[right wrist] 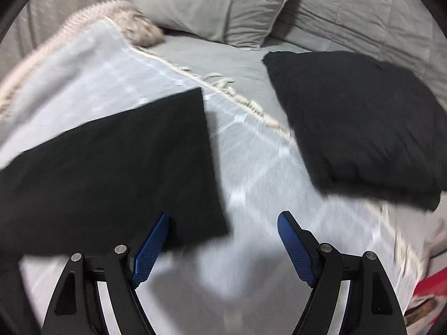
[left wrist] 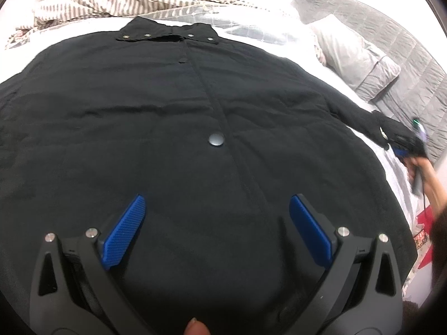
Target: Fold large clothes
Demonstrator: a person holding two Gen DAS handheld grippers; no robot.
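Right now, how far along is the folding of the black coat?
Barely started. Done: the black coat lies spread flat, front up, on the bed, its sleeve stretched out sideways. In hand: nothing; the left gripper hovers open over the hem, and the right gripper is open beside the cuff. Left: every fold; a folded black garment already lies near the pillows.

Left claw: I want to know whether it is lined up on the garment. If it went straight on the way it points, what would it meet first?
Most likely the black coat lying flat on the bed, below its round snap button. The left claw stands open, nothing between. Depth is uncertain.
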